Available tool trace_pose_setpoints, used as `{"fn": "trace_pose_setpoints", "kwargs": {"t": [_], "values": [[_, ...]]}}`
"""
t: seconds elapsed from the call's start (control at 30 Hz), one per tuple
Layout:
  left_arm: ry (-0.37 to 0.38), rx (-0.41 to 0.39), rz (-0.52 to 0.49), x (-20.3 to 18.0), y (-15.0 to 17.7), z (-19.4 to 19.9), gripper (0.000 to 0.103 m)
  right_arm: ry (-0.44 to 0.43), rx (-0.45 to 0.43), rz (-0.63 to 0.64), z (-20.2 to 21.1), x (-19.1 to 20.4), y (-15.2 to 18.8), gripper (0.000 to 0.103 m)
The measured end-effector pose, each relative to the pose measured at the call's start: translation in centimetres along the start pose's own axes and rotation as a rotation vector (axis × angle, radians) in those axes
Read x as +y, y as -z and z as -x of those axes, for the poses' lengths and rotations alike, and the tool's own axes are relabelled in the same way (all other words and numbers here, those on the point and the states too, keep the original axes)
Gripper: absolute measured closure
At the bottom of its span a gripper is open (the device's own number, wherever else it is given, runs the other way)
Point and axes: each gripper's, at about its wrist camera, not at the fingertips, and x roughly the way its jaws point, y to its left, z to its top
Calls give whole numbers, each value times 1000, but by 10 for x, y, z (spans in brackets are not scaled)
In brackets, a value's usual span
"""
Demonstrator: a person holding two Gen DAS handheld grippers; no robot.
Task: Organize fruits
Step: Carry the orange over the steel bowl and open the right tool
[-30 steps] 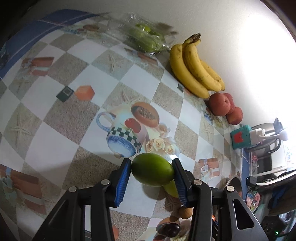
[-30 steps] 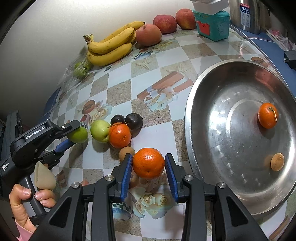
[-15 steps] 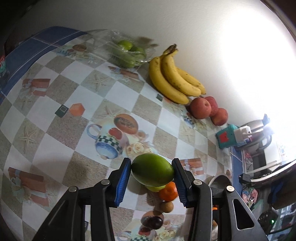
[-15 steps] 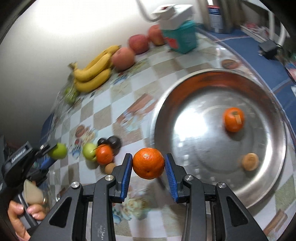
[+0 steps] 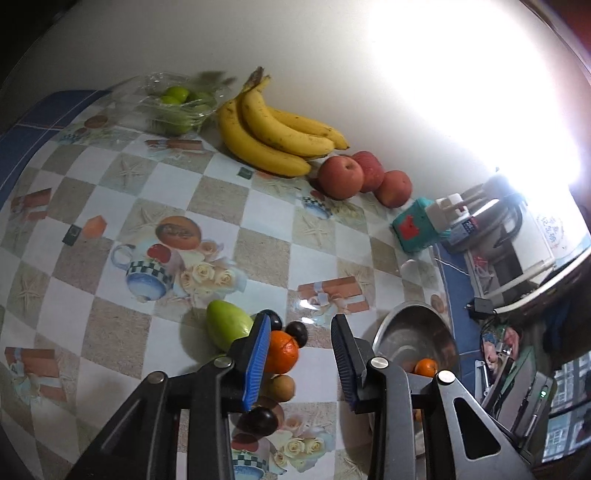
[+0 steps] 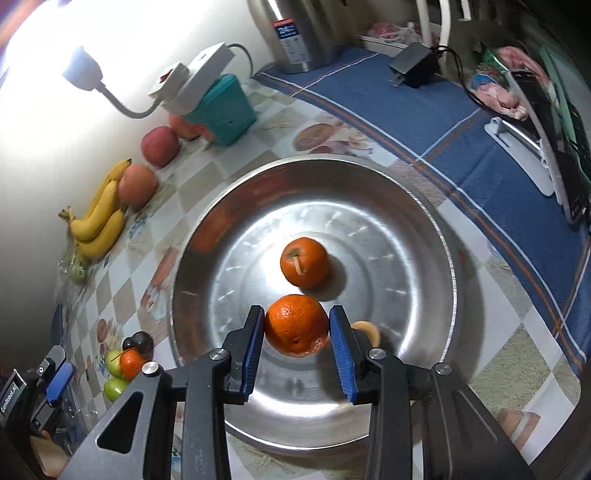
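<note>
My right gripper [image 6: 296, 312] is shut on an orange [image 6: 296, 326] and holds it over the steel bowl [image 6: 413, 240]. Inside the bowl lie a second orange [image 6: 304, 262] and a small tan fruit [image 6: 367, 330]. My left gripper [image 5: 299, 321] hovers above the fruit pile; its jaws are closing with nothing between them. A green fruit [image 5: 225, 328] lies on the tablecloth just left of the left finger. Below the jaws sit an orange [image 5: 282, 350], dark plums [image 5: 297, 332] and a small brown fruit [image 5: 282, 386].
Along the wall stand bananas [image 5: 273, 136], red apples [image 5: 340, 177], a clear bag of green fruit [image 5: 177, 107] and a teal box [image 5: 413, 229]. A kettle [image 6: 303, 33] and a black charger [image 6: 413, 70] rest on the blue cloth behind the bowl.
The left gripper let go of the green fruit, which now lies on the table, and lifted away. The right gripper carried its orange from beside the pile to above the bowl.
</note>
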Motion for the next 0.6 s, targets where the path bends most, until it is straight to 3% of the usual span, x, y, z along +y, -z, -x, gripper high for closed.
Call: {"fn": "trace_pose_setpoints", "kwargs": {"t": [0.27, 0.37, 0.5, 0.6], "values": [[-134, 60, 115, 52, 6, -3, 66, -19, 15, 52, -3, 17, 5, 65], [-195, 80, 123, 62, 11, -4, 60, -22, 23, 69, -3, 23, 8, 65], [-282, 155, 94, 66, 28, -15, 42, -32, 29, 77, -3, 27, 11, 65], [-335, 180, 82, 68, 36, -19, 41, -33, 32, 80, -3, 27, 12, 65]]}}
